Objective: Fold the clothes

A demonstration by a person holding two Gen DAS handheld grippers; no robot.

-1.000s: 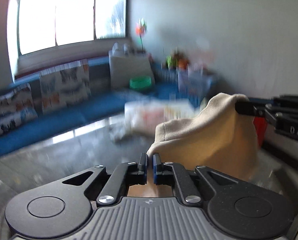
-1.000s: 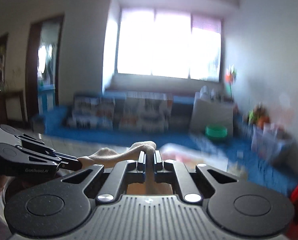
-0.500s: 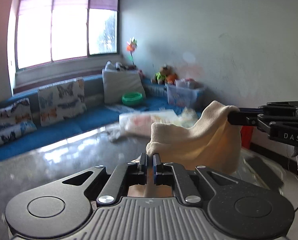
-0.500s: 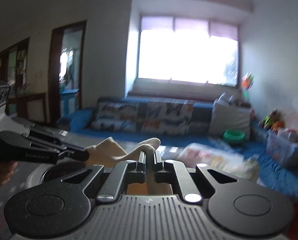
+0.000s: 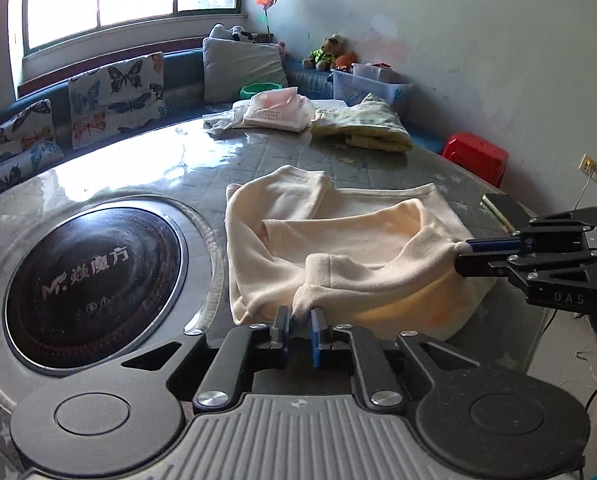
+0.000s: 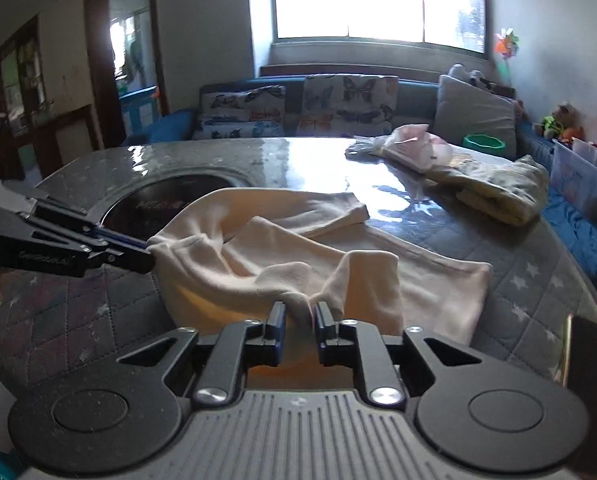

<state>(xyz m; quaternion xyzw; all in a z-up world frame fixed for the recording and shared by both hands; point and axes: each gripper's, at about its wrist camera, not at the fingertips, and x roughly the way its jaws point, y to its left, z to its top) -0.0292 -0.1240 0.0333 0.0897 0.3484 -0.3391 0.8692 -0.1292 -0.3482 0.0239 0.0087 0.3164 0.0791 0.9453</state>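
A cream garment (image 5: 338, 236) lies partly spread on the grey quilted table (image 5: 202, 160), its near edge lifted. My left gripper (image 5: 298, 320) is shut on a bunched corner of the garment at its near left side. My right gripper (image 6: 300, 314) is shut on the other near corner of the garment (image 6: 298, 248). The right gripper shows in the left wrist view (image 5: 464, 254) pinching cloth at the right; the left gripper shows in the right wrist view (image 6: 148, 254) at the left. The cloth sags between them just above the table.
A round black cooktop (image 5: 90, 280) is set in the table left of the garment. Folded yellow-green clothes (image 5: 362, 128) and a pink packet (image 5: 278, 112) lie at the far side. A phone (image 5: 502, 208) lies at the right edge. A red stool (image 5: 474, 152) stands beyond.
Both grippers have come down from holding the garment high in the air; the garment now lies mostly on the table, with only the near edge held up.
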